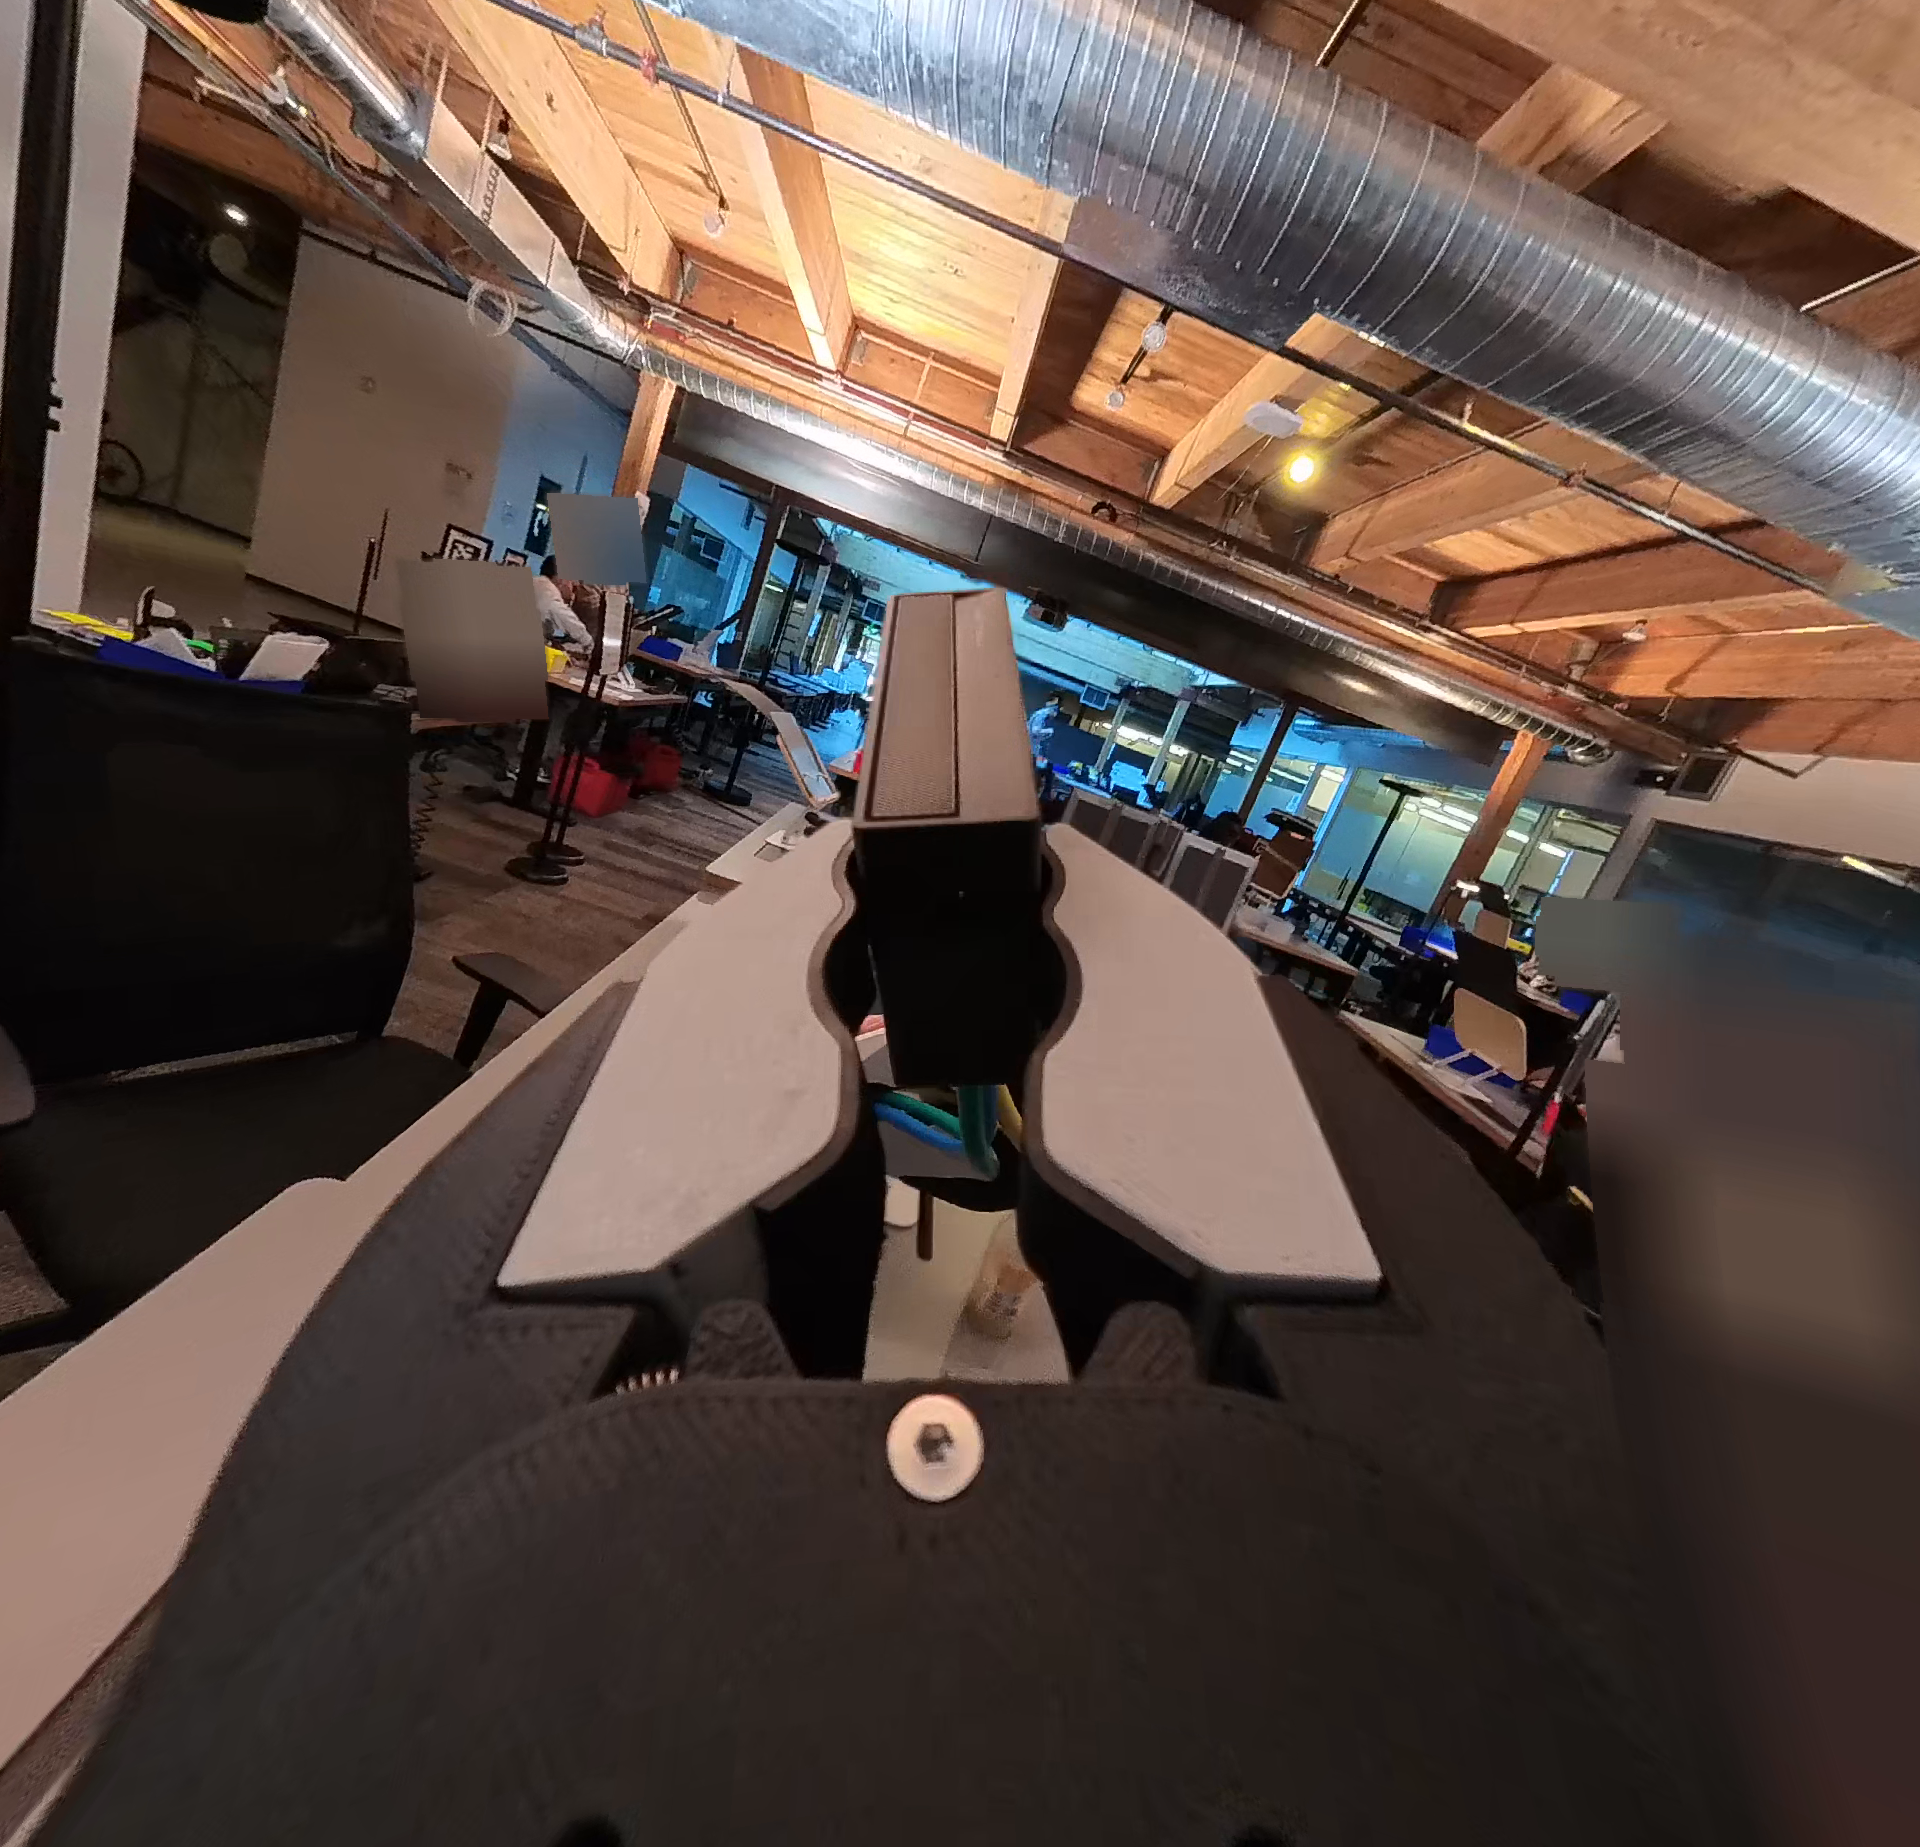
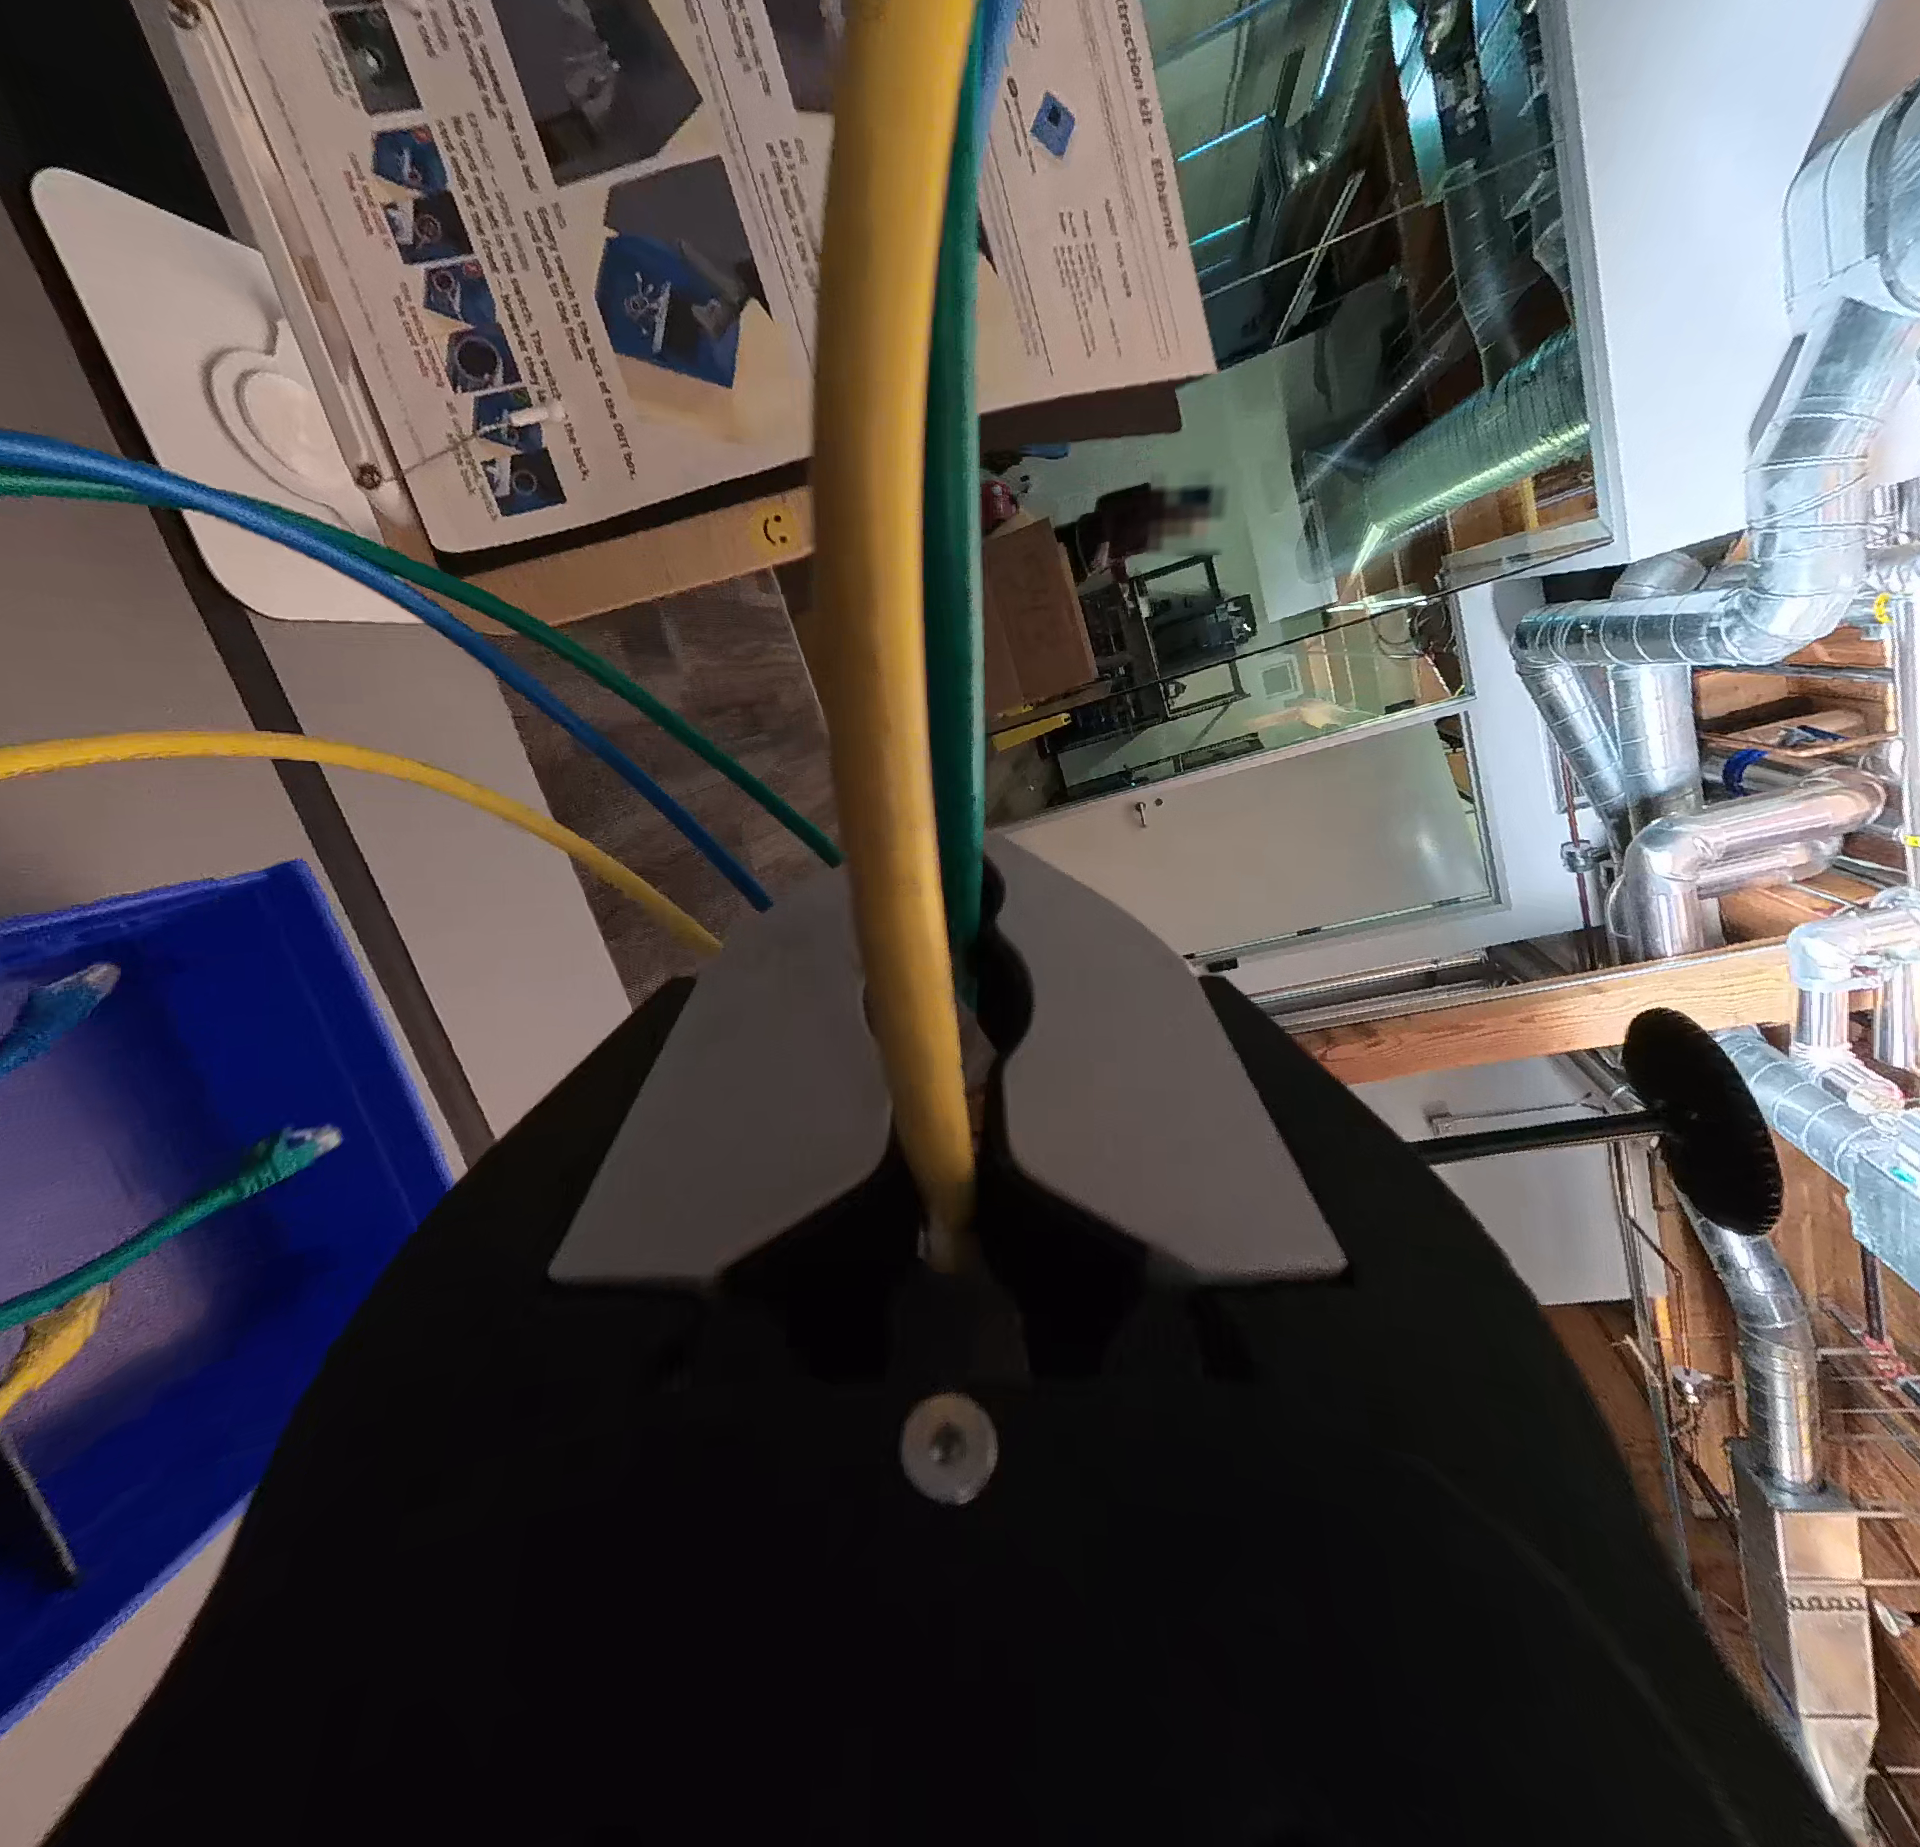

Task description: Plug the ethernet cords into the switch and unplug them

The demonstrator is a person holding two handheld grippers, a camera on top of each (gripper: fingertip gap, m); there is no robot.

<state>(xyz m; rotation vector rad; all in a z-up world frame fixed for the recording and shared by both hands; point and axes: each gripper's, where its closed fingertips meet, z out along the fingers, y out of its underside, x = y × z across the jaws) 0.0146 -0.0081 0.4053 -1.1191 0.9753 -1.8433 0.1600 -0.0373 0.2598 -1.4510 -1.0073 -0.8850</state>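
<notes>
Black switch (image 1: 940, 862) is pinched between the fingers of the left gripper (image 1: 948, 867), raised off the table (image 1: 187, 1382) and pointing at the ceiling. Yellow cord (image 2: 894, 654), green cord (image 2: 961, 550) and blue cord (image 2: 1003, 31) pass through the right gripper (image 2: 982, 924), which is pressed together on them. Three free plugs hang over the blue bin (image 2: 208, 966) at the table's edge.

Each hand-held gripper (image 1: 948, 950) (image 2: 940, 976) looks textured black, with grey fingers and one screw.
</notes>
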